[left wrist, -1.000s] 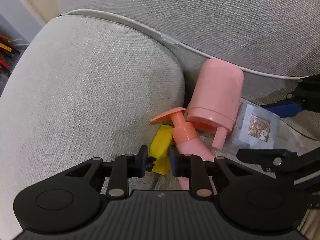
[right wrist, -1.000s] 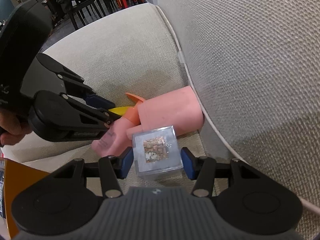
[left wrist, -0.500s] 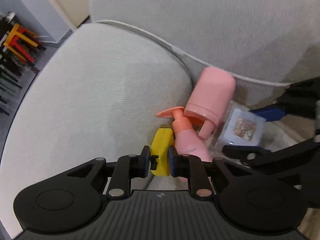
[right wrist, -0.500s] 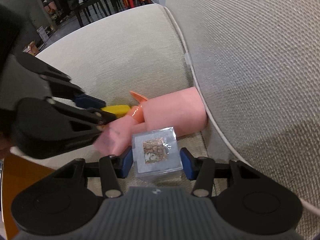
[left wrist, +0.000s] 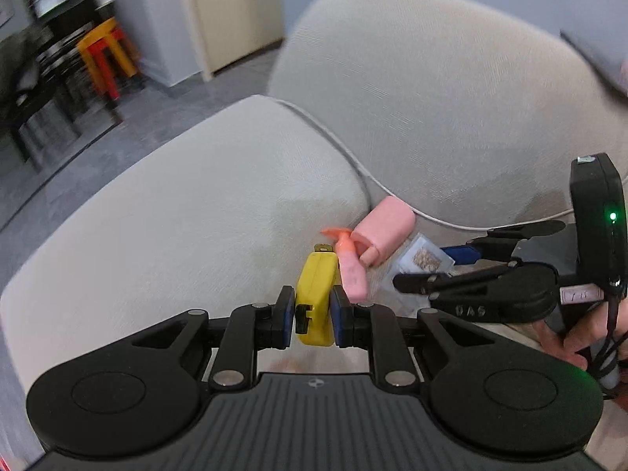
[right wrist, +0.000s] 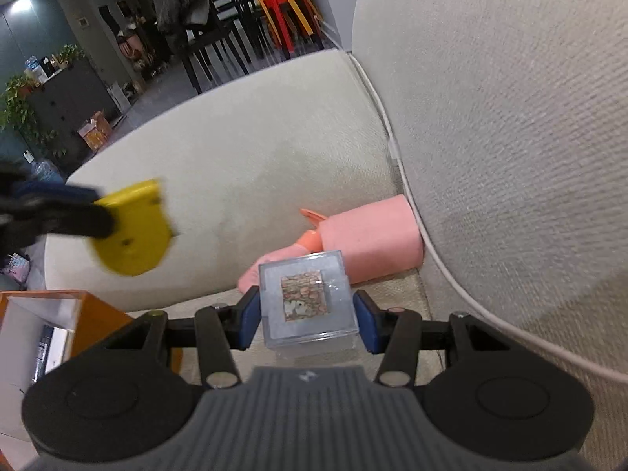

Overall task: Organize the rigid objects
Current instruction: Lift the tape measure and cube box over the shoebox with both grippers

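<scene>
Both grippers loaded above the sofa seat

The left gripper [left wrist: 313,316] pinches a yellow tape measure [left wrist: 316,296] tight between its pads; the right gripper [right wrist: 307,318] clamps a clear cube box [right wrist: 308,304]. Just beyond the box, a pink pump bottle [right wrist: 369,241] lies on the cushion [right wrist: 255,165], its base against the backrest [right wrist: 510,117].

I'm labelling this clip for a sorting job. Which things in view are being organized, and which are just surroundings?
Part of the job:
- yellow tape measure, clamped in the left gripper
- clear cube box, between the pads of the right gripper
- pink pump bottle, lying on the sofa seat
- orange box, possibly the bin

Just there:
- sofa
- coloured stools
- dark chairs
</scene>
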Action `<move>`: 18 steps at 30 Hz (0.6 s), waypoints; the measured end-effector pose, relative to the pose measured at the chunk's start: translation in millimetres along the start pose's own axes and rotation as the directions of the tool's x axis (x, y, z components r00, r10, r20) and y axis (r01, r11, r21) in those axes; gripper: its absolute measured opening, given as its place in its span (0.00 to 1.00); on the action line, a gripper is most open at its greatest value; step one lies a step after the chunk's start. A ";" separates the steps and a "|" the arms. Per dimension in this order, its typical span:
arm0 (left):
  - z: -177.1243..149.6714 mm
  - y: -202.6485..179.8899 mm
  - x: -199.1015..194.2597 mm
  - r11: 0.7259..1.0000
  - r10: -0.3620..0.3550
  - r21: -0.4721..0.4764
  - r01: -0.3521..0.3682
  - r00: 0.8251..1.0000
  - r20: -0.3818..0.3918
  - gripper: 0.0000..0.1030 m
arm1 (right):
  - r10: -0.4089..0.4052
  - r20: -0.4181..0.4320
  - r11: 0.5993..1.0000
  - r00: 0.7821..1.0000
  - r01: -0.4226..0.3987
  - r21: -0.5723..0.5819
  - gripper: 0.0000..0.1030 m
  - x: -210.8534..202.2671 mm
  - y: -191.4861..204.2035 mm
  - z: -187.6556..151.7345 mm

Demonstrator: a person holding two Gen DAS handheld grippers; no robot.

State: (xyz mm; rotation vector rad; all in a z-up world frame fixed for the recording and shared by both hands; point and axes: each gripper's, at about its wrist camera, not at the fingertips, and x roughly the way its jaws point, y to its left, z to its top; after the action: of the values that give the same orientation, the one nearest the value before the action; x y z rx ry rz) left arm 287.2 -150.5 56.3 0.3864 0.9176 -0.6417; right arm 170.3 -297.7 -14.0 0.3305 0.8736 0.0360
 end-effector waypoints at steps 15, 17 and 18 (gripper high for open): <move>-126.8 70.8 -107.1 0.916 0.036 -0.400 -0.013 0.998 0.052 0.20 | 0.321 -0.077 0.913 0.944 -0.330 -0.238 0.48 -78.1 118.1 -6.9; -144.1 76.6 -108.0 0.897 0.028 -0.442 -0.008 0.999 0.039 0.20 | 0.313 -0.120 0.888 0.942 -0.335 -0.315 0.48 -78.5 137.4 -13.4; -151.8 79.5 -110.3 0.888 0.022 -0.460 -0.004 0.999 0.033 0.20 | 0.307 -0.145 0.874 0.940 -0.339 -0.347 0.48 -76.0 146.9 -16.6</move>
State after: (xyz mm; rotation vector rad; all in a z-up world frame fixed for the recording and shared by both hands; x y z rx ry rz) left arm 198.5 32.8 65.9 -0.0469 0.9968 -0.3970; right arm 124.0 -166.3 76.8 0.1190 0.8685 0.5254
